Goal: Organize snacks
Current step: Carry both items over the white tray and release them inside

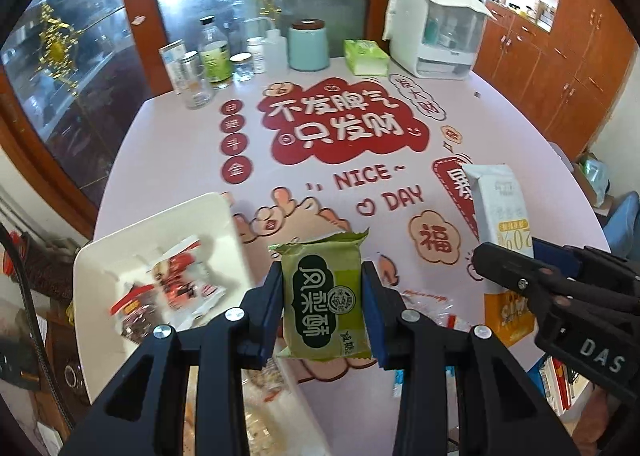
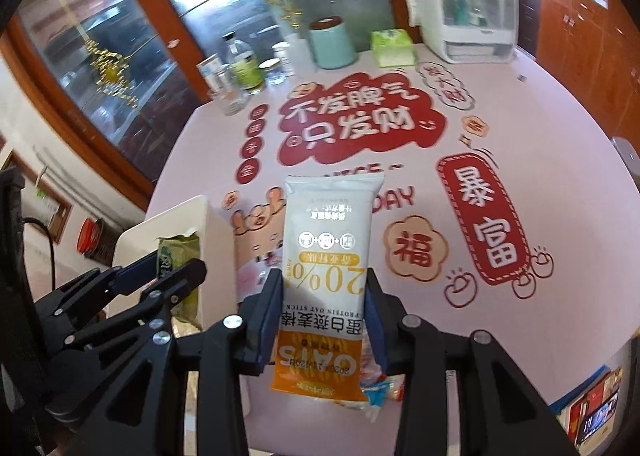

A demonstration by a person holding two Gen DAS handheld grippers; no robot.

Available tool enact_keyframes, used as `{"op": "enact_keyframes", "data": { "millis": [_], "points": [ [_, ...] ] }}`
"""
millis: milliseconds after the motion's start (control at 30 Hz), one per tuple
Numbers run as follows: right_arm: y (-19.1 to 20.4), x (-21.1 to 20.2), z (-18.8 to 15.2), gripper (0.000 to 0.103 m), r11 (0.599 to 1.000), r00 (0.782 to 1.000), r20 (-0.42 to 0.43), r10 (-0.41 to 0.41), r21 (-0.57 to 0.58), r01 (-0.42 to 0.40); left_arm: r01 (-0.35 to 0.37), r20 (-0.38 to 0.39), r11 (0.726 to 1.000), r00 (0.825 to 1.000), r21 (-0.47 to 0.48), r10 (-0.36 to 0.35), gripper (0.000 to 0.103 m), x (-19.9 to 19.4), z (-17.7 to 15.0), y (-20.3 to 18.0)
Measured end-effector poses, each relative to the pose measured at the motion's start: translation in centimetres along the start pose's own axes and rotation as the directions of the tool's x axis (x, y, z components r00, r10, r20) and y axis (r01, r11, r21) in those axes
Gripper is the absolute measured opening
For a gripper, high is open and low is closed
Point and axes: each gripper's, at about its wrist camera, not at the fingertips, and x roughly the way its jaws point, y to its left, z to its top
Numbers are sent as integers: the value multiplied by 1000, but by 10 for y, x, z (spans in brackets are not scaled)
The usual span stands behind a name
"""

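My left gripper (image 1: 325, 288) is shut on a green pastry packet (image 1: 324, 304) and holds it above the table, just right of a white bin (image 1: 216, 215) that holds red-and-white snack packets (image 1: 180, 276). My right gripper (image 2: 325, 308) is shut on a white and orange oat bar packet (image 2: 328, 276), held upright above the table. In the left wrist view the right gripper (image 1: 520, 276) and the oat bar (image 1: 504, 207) show at the right. In the right wrist view the left gripper (image 2: 160, 276) with the green packet (image 2: 180, 256) is beside the white bin (image 2: 212, 240).
The round pink table (image 1: 180, 143) has red printed lettering. At its far edge stand bottles and jars (image 1: 212, 59), a teal canister (image 1: 308, 43), a green tissue pack (image 1: 366, 55) and a white dispenser box (image 1: 436, 31). Clear-wrapped snacks (image 1: 436, 308) lie near the front.
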Motion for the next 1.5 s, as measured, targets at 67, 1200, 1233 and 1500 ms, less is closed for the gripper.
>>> {"op": "enact_keyframes", "data": {
  "millis": [67,1200,1233,1500],
  "points": [
    [14,-3,1,39,999,1000,0,13,-29,-13,-9,3,1000,1000,-20,10,35,-4,-5,11],
    [168,24,-30,41,917,972,-182,147,-344,-203,-208,-38,934,978,-290,206,35,-32,-64,150],
    [170,27,-32,41,915,970,-193,147,-346,-207,-210,-41,933,977,-293,207,35,-31,-65,151],
    [182,38,-39,41,902,960,-242,144,-366,-227,-227,-64,921,974,-317,219,36,-29,-74,162]
  ]
}}
